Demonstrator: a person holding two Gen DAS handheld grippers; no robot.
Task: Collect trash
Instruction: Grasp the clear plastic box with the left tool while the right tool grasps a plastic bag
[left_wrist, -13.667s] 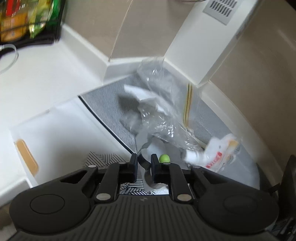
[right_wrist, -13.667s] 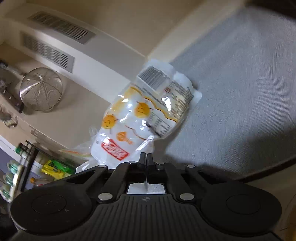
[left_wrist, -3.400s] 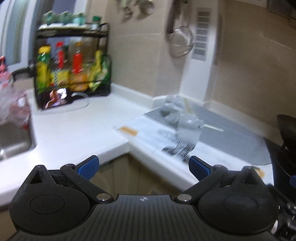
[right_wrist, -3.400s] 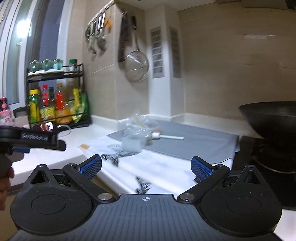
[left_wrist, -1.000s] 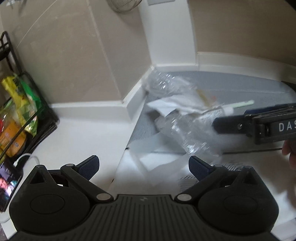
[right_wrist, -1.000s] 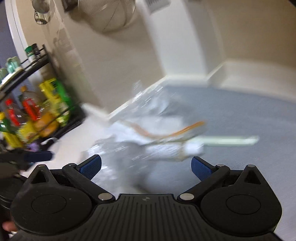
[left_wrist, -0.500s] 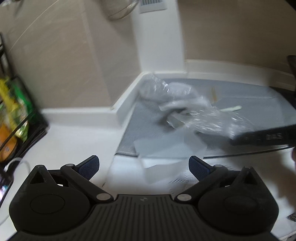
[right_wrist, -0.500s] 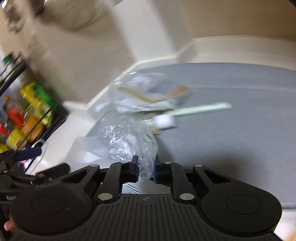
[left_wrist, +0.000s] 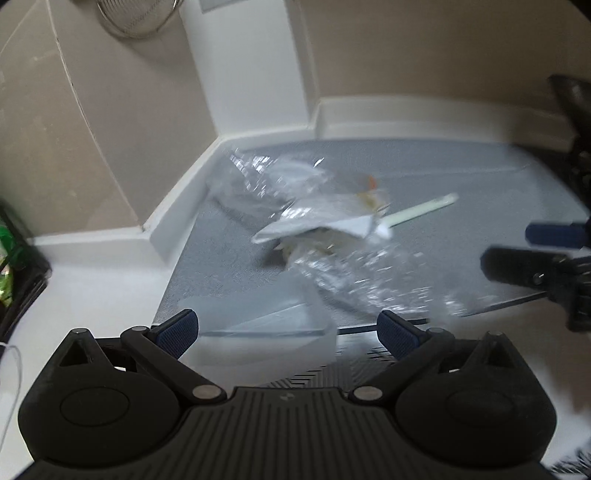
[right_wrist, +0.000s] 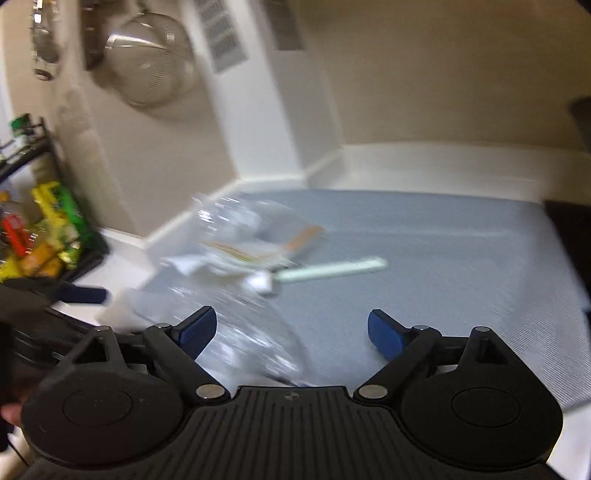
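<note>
Currently our right tool (right_wrist: 291, 328) is opening, its jaws wide and gripping nothing — crinkled clear plastic (right_wrist: 255, 332) lies loose between them. Our left tool (left_wrist: 288, 330) is spread wide and empty too, aimed at the trash pile (left_wrist: 325, 229) on the grey mat (left_wrist: 461, 177) in the counter corner, probably ready to gather it.

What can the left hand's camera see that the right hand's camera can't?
Only the left wrist view shows the right gripper from the side, its jaws opening, nothing between them. Only the right wrist view shows the bottle rack with colourful bottles and the wall vents. Both show the clear plastic wrapper pile, the pale green stick, the grey mat and the hanging strainer.
</note>
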